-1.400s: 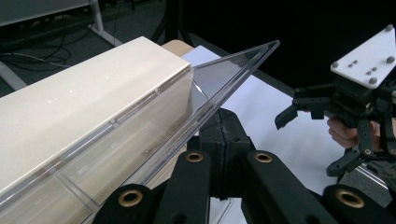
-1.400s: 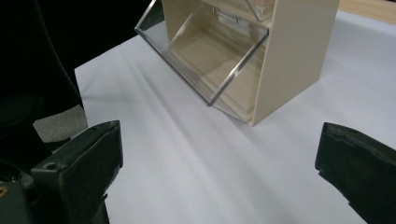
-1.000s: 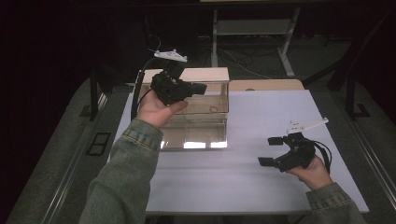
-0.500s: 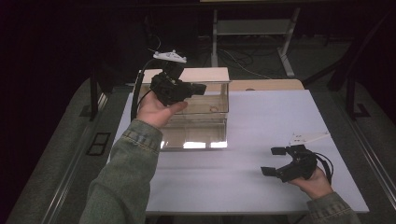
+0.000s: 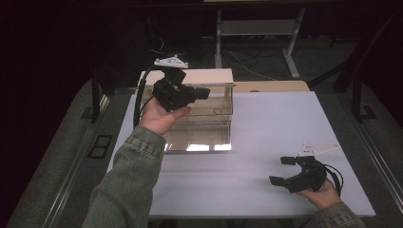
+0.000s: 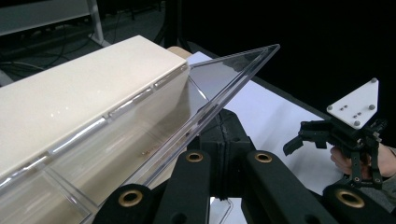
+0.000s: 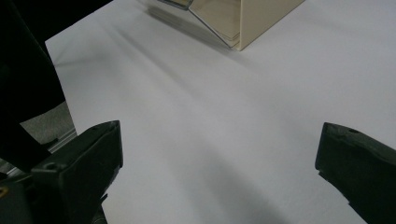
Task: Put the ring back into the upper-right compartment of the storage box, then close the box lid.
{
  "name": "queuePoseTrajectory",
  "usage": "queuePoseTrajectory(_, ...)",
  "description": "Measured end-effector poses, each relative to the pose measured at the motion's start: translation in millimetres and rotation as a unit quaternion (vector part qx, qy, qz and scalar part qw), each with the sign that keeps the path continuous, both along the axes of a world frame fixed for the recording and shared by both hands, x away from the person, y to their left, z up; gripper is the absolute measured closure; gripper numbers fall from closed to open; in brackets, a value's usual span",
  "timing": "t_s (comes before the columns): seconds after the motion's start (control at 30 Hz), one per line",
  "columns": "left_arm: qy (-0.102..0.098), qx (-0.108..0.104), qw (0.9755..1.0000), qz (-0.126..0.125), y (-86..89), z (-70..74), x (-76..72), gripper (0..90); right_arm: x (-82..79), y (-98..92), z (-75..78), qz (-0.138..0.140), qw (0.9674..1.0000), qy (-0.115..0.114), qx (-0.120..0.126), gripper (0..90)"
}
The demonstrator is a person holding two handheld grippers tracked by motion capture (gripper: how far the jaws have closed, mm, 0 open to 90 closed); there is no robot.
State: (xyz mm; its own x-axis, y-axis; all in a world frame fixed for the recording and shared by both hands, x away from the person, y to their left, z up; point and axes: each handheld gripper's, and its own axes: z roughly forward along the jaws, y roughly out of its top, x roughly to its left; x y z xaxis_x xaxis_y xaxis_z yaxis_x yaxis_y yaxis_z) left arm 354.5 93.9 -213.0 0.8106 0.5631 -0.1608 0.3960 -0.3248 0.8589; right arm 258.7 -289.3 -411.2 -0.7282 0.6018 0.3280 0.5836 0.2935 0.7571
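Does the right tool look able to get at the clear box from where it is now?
Probably yes: the right tool stands open over bare white table, with nothing between it and the clear box, which the left tool already grips.

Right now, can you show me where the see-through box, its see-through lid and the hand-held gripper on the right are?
clear box (image 5: 199,140), high view, on its front wall.
clear lid (image 6: 219,93), left gripper view, on the raised flat panel.
right hand-held gripper (image 5: 283,171), high view, midway between its open jaw tips.
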Motion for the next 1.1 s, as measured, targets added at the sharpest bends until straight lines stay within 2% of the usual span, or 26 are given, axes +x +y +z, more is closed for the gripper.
queuePoseTrajectory(0.23, -0.009, -0.011, 0.9999, 0.001, 0.8, -8.5, -5.2, 89.1, -5.2, -0.2, -1.8, -0.006, 1.0, 0.007, -0.002, 0.5)
queuePoseTrajectory(0.33, -0.011, -0.02, 0.9997, 0.001, 1.5, -13.0, -7.5, 89.1, -6.3, -1.5, -2.5, -0.003, 1.0, -0.002, -0.003, 0.5)
queuePoseTrajectory(0.37, -0.012, -0.023, 0.9997, 0.001, 2.0, -14.7, -8.3, 89.1, -7.4, -1.9, -1.6, -0.007, 1.0, 0.006, -0.001, 0.5)
queuePoseTrajectory(0.4, -0.013, -0.03, 0.9995, 0.004, 1.8, -16.7, -9.3, 89.1, -7.4, -2.7, -2.7, -0.005, 1.0, -0.004, -0.001, 0.5)
queuePoseTrajectory(0.5, -0.016, -0.037, 0.9992, 0.003, 3.5, -22.0, -11.6, 89.1, -9.2, -4.4, -2.8, -0.01, 0.9999, -0.004, 0.002, 0.5)
queuePoseTrajectory(0.57, -0.015, -0.046, 0.9988, 0.005, 3.9, -26.2, -13.3, 89.1, -10.1, -5.6, -2.5, -0.01, 0.9999, -0.005, 0.004, 0.5)
queuePoseTrajectory(1.1, -0.009, -0.066, 0.9977, 0.0, 12.7, -49.7, -19.7, 87.6, -12.0, -6.6, -3.2, -0.011, 0.9999, -0.002, 0.003, 0.5)
